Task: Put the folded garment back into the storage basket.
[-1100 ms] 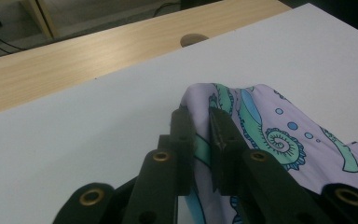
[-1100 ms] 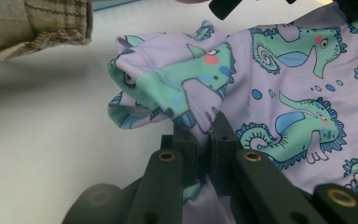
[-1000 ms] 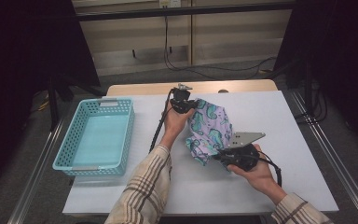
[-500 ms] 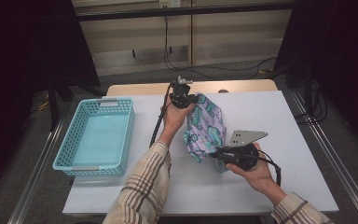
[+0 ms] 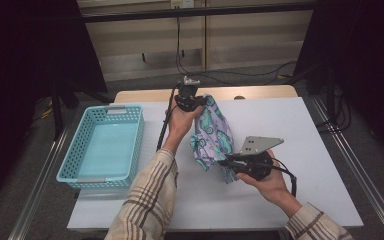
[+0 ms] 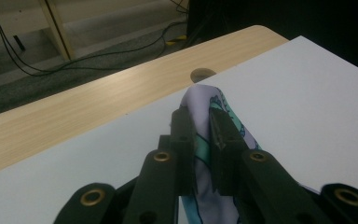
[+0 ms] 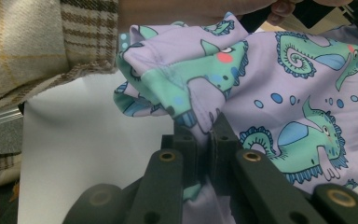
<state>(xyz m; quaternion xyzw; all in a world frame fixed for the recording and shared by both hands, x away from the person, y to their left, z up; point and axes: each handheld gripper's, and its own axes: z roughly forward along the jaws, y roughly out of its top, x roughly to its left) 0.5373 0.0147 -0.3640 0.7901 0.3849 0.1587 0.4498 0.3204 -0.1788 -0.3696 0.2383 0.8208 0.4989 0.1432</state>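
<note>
A lilac cloth (image 5: pixel 212 135) printed with green seahorses hangs between both grippers above the white table (image 5: pixel 300 140). My left gripper (image 5: pixel 200 101) holds its top end at the far middle of the table, jaws shut on a fold of cloth (image 6: pixel 204 140). My right gripper (image 5: pixel 226 163), under a grey three-cornered plate (image 5: pixel 258 145), is shut on the cloth's lower edge (image 7: pixel 200 112) near the table's centre. In the right gripper view the printed fabric (image 7: pixel 284 88) spreads to the right and a plaid sleeve (image 7: pixel 51 42) crosses the upper left.
A light blue basket (image 5: pixel 102 147) stands on the table's left part. A wooden strip with a round hole (image 6: pixel 202 74) runs along the far edge. Cables (image 5: pixel 190 65) lie on the floor behind. Bare white table (image 5: pixel 325 125) lies to the right.
The cloth has been gathered narrower and hangs more upright. My left gripper has lifted its top end slightly. The right gripper keeps its hold low.
</note>
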